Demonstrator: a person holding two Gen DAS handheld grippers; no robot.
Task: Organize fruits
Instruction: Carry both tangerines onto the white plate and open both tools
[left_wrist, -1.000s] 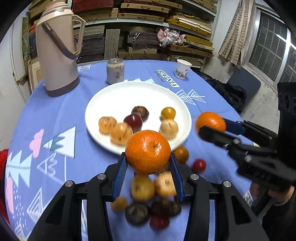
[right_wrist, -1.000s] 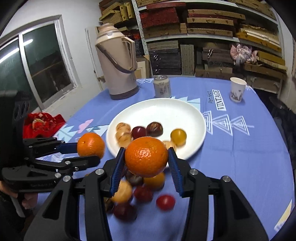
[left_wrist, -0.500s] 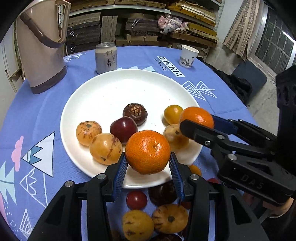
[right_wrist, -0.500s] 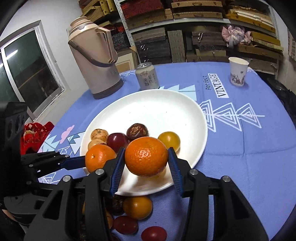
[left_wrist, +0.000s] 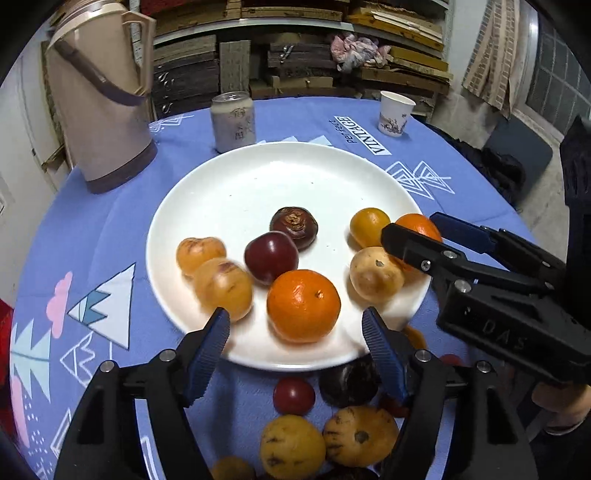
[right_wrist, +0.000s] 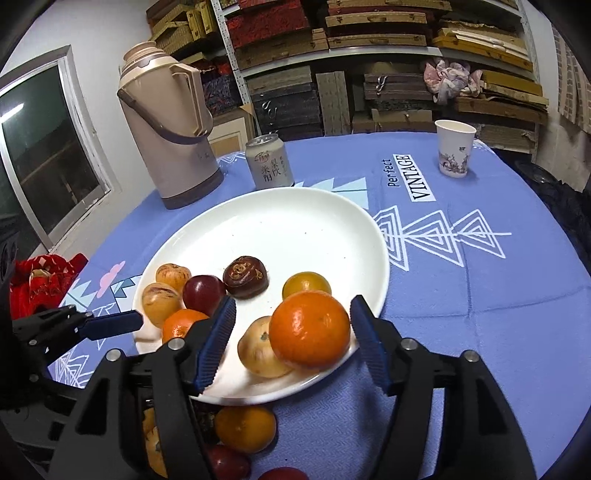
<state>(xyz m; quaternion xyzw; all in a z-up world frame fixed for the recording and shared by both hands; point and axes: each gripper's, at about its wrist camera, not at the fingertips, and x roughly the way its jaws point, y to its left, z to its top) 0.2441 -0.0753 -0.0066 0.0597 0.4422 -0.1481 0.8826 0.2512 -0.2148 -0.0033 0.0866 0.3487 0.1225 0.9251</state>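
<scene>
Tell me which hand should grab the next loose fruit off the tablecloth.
Left, probably. The left gripper, fingers opening clear of its orange, hangs right above the loose fruit. The right gripper sees fewer, mostly hidden.

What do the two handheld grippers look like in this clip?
Both the left gripper and the right gripper are matte black plastic with silver screws and blue ribbed finger pads. The right one's body carries raised "DAS" lettering. No cables or sleeves are clearly visible.
</scene>
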